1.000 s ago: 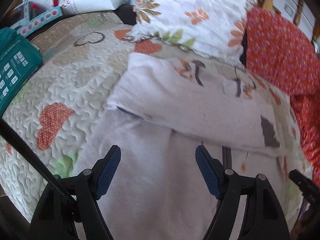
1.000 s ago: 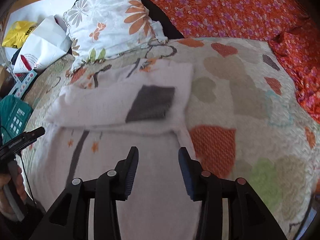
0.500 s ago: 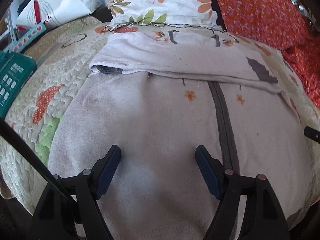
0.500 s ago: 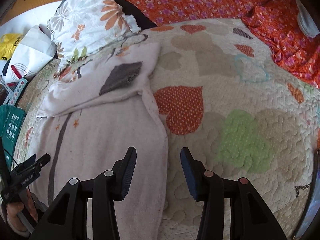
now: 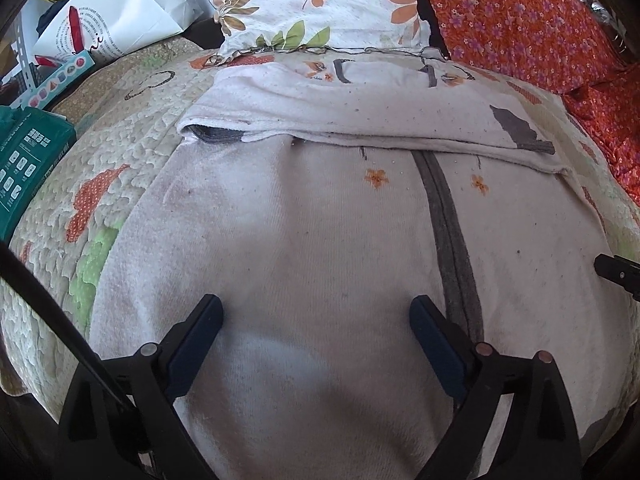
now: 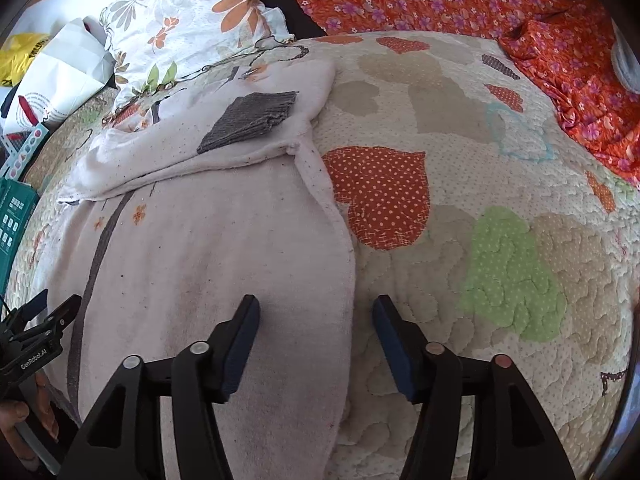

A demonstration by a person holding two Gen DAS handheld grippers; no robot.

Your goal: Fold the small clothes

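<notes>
Where the left wrist view applies, the left gripper (image 5: 316, 322) hangs over the near half of the pale garment (image 5: 304, 232), which lies flat on the quilted bedspread (image 5: 120, 152) of the bed. Its jaws are opening and grasp nothing; the cloth lies below and between them, apart from the blue pads. The garment's long axis runs away from the gripper toward the floral pillow (image 5: 320, 0), with the far portion already folded back across it. A grey stripe (image 5: 448, 232) follows that axis, just inside the right finger. Print on the white bag (image 5: 116, 24) and the teal box (image 5: 28, 160) is too small to read.

Where the right wrist view applies, the right gripper (image 6: 316, 322) straddles the garment's right-hand edge (image 6: 344, 264): left finger over cloth, right finger over bedspread. Its jaws are opening, released. This hand is judged nearer the edge that a lengthwise fold needs. The left gripper body (image 6: 36, 344) reads "GenRobot.AI".
</notes>
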